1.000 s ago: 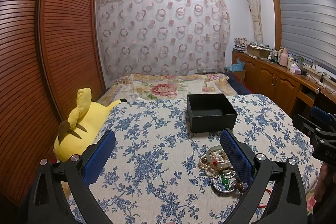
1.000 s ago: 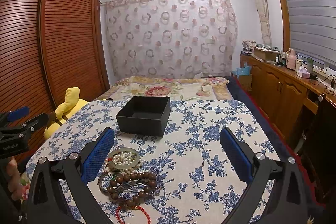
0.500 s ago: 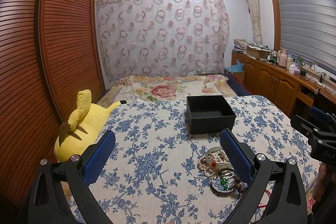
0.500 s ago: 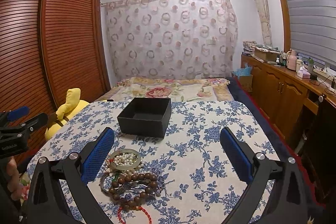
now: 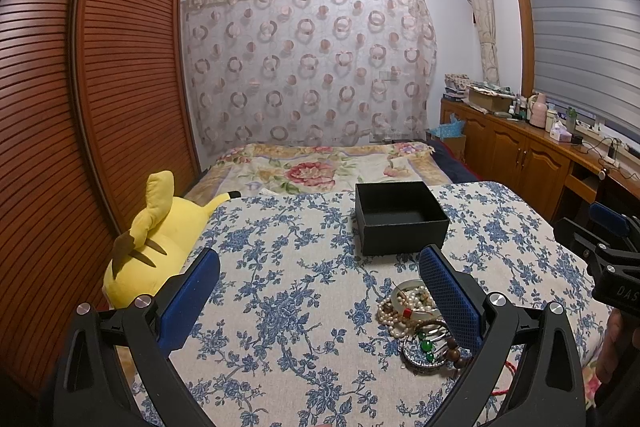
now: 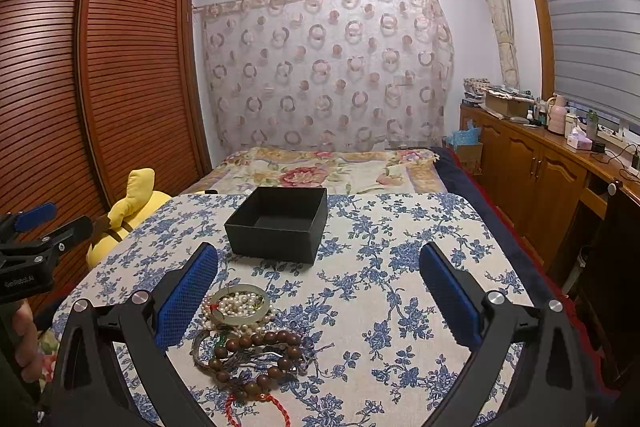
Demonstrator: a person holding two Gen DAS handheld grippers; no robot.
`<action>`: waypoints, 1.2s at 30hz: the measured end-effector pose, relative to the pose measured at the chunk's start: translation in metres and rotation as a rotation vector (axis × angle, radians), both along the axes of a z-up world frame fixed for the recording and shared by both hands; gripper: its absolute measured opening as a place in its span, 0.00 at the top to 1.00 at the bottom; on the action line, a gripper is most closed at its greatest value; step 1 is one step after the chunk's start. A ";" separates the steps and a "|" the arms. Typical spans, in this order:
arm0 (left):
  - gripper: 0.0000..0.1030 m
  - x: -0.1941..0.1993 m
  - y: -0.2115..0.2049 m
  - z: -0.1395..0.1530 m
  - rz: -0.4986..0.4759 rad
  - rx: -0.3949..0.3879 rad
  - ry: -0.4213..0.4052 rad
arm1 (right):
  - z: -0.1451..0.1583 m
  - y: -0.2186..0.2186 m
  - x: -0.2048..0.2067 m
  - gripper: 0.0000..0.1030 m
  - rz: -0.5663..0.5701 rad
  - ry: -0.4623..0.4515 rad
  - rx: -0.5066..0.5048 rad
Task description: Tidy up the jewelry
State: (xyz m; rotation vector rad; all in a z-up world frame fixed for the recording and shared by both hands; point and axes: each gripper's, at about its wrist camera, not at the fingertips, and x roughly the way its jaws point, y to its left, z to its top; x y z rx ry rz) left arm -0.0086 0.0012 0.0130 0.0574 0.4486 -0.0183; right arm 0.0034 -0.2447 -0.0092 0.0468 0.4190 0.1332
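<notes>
I hold both the left gripper (image 5: 319, 297) and the right gripper (image 6: 318, 293) spread wide, grasping nothing. The jewelry pile (image 6: 245, 337) lies on the floral cloth (image 6: 384, 283) near the black box (image 6: 278, 223); my left gripper's pad partly hides it.

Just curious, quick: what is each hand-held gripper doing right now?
Left hand-held gripper: open, holding nothing.
Right hand-held gripper: open, holding nothing.
</notes>
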 end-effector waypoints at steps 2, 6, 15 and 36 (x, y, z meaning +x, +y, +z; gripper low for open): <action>0.06 0.000 0.000 0.000 0.000 0.000 0.000 | 0.001 0.000 0.000 0.02 0.000 0.000 0.000; 0.06 0.000 0.000 0.000 -0.001 0.000 0.000 | 0.000 0.000 0.000 0.02 0.000 0.000 -0.001; 0.06 0.000 0.000 0.000 0.000 0.000 0.001 | -0.001 -0.001 0.000 0.02 0.000 -0.001 0.000; 0.06 0.009 0.003 -0.023 -0.062 0.014 0.060 | -0.005 0.001 -0.003 0.02 0.068 0.024 -0.023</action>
